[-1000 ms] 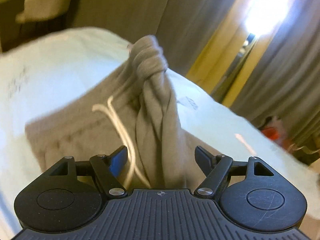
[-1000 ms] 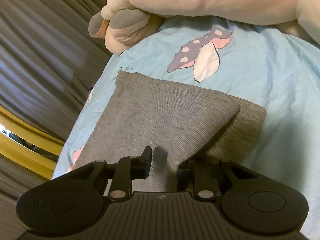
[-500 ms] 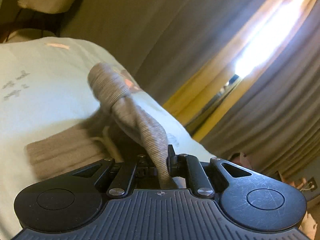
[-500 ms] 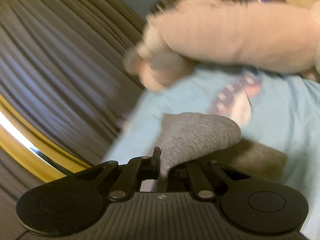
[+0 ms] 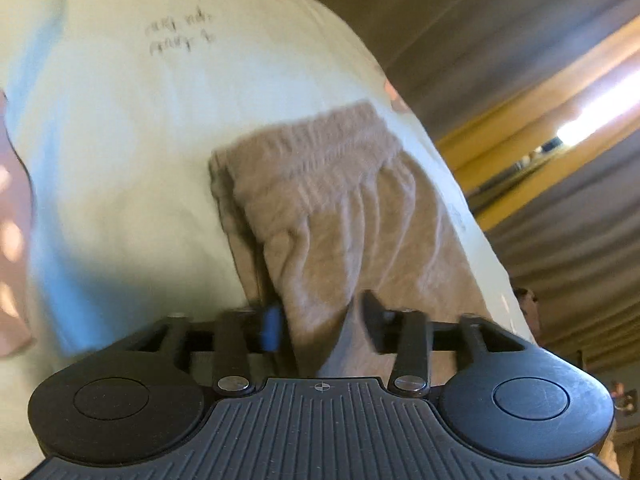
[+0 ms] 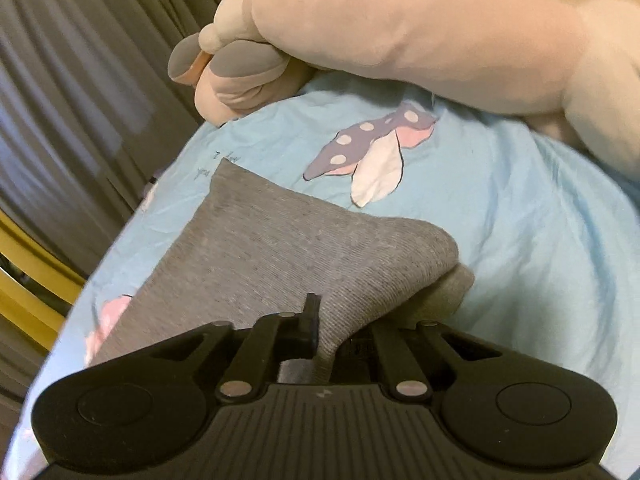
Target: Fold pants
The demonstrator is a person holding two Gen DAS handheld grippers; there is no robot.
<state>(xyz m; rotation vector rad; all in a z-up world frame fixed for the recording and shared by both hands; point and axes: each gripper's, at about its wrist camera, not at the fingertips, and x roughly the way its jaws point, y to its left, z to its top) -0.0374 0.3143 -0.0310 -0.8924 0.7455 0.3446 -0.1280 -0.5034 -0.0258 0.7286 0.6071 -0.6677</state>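
The grey pants [image 5: 332,208] lie folded on the light blue bedsheet [image 5: 120,120], the gathered elastic waistband on top. My left gripper [image 5: 318,322] has its jaws parted, with a fold of the fabric lying loosely between them. In the right wrist view the other end of the pants [image 6: 256,252] is a grey ribbed fold on the sheet [image 6: 500,220]. My right gripper [image 6: 332,328] is shut on the near edge of that fold, which rises slightly into the jaws.
A large pink plush toy [image 6: 400,36] lies across the far side of the bed. Grey curtains [image 6: 72,80] hang beyond the bed's left edge, with a yellow frame [image 5: 540,128] and a bright window past the bed's right edge in the left wrist view.
My left gripper was shut on a raised bunch of fabric; its jaws have since opened and the waistband lies laid over the pants. My right gripper closed on its fold and has lowered it.
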